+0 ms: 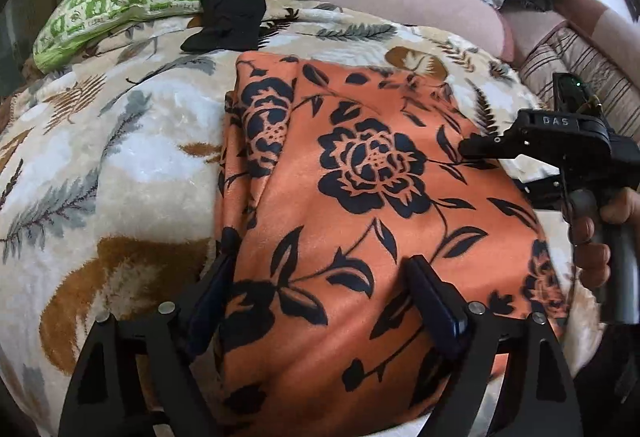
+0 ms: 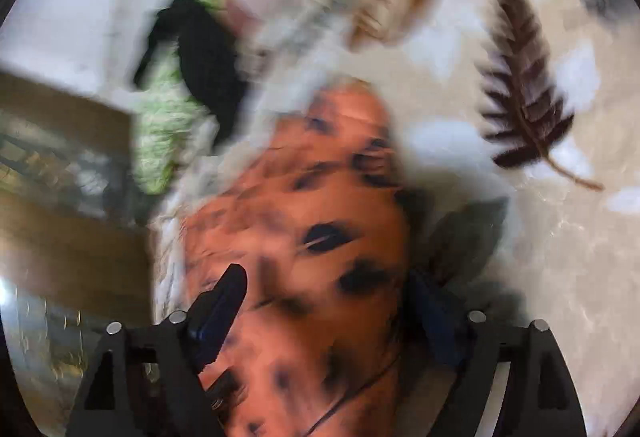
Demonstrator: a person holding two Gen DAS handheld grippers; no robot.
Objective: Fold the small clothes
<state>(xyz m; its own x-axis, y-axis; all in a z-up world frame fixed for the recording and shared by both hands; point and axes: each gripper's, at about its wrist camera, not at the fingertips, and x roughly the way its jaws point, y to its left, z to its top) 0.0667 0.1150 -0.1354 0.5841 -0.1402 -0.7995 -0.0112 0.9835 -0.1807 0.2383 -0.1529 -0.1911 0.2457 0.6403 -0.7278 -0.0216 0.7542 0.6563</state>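
The orange flowered garment lies folded near the middle of the leaf-print blanket. The left gripper and right gripper both stand apart over it, holding nothing, so a fold looks just released. Next, seize an edge for another fold.
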